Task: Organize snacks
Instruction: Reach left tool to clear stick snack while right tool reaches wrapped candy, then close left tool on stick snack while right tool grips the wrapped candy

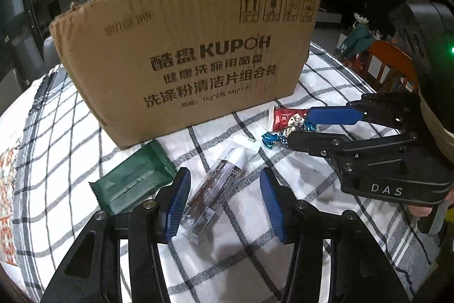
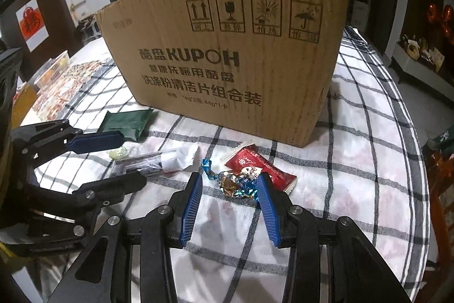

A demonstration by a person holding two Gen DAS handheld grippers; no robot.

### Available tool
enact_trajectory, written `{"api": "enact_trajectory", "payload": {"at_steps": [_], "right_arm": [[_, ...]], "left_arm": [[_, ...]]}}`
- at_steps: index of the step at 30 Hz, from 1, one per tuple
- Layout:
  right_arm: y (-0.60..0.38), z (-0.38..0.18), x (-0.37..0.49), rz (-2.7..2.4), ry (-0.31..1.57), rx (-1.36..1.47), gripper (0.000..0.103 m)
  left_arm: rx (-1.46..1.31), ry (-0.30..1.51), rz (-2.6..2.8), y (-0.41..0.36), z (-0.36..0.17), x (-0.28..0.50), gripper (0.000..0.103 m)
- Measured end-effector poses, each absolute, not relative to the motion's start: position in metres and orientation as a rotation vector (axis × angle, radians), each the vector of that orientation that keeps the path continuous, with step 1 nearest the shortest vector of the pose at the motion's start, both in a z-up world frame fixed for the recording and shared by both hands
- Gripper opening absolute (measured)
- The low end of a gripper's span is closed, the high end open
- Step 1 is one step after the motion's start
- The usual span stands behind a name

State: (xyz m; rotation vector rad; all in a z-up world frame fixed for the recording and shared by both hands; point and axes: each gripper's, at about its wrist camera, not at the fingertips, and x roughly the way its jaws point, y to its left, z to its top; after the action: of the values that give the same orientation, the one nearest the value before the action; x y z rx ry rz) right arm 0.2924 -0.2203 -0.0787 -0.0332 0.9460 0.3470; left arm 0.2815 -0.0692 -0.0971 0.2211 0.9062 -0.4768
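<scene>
A cardboard box (image 1: 184, 53) printed KUPOH stands on the checked tablecloth (image 1: 255, 217); it also shows in the right wrist view (image 2: 227, 61). My left gripper (image 1: 224, 178) is open around a dark clear-wrapped snack stick (image 1: 212, 189), which also shows in the right wrist view (image 2: 153, 162). A green packet (image 1: 133, 178) lies to its left. My right gripper (image 2: 230, 181) is open around a blue and gold foil candy (image 2: 235, 183), which partly overlaps a red packet (image 2: 255, 163). In the left wrist view the right gripper (image 1: 298, 124) sits over the candy (image 1: 272, 139).
A small pale round sweet (image 2: 119, 153) lies near the left gripper (image 2: 133, 158). A patterned cloth and a white basket (image 2: 56, 67) are at the table's left. An orange chair (image 1: 388, 61) stands at the right edge. A dark cabinet (image 2: 420, 56) is beyond.
</scene>
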Motion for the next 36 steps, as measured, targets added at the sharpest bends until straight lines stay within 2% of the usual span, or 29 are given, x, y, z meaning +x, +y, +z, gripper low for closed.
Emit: {"api": "enact_trajectory", "payload": {"at_steps": [18, 20, 26, 36], "right_arm": [[-0.207, -0.095, 0.305, 0.362, 0.98, -0.074, 0.04], [-0.206, -0.097, 0.306, 0.358, 0.98, -0.084, 0.036], [-0.204, -0.098, 0.303, 0.347, 0.957, -0.112, 0.033], [-0.209, -0.088, 0.289, 0.335, 0.91, -0.086, 0.032]], "left_arm": [[0.198, 0.981, -0.469, -0.072, -0.124, 0.308, 0.041], [0.194, 0.981, -0.47, -0.073, -0.124, 0.308, 0.038], [0.189, 0.976, -0.471, -0.072, -0.123, 0.308, 0.034], [0.17, 0.949, -0.463, -0.068, -0.114, 0.301, 0.028]]}}
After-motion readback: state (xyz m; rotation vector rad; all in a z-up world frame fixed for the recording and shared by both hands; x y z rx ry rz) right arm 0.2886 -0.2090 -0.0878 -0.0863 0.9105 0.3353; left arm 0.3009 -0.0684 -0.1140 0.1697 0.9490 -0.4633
